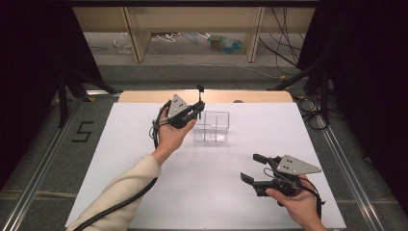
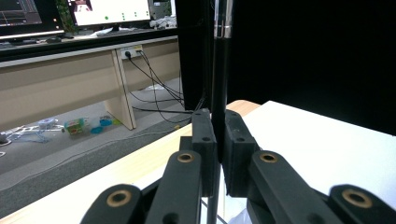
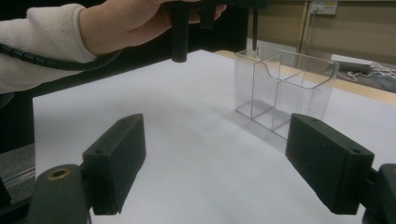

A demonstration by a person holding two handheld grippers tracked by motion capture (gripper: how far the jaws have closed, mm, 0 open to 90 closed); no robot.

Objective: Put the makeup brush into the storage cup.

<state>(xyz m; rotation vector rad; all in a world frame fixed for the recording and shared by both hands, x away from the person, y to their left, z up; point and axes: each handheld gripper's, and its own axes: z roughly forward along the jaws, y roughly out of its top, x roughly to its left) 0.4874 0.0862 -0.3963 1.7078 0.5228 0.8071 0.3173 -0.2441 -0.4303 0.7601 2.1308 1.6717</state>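
While the left gripper (image 1: 196, 111) is pinching an upright black pen (image 2: 218, 84) above the clear organizer (image 1: 212, 126), the right gripper (image 1: 254, 168) is hovering with jaws wide.

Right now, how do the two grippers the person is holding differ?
The left gripper is shut on a thin black pen, held upright over the clear organizer; the right gripper is open with nothing between its jaws. The left sits far up the table, the right near the person. Both have black jaws.

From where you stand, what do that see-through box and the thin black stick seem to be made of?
The divided box looks like clear hard plastic, perhaps acrylic: see-through walls, glossy edges. The black stick held in the left gripper looks smooth and slightly shiny, likely plastic or coated metal, with a silvery band near its top; a pen, maybe.
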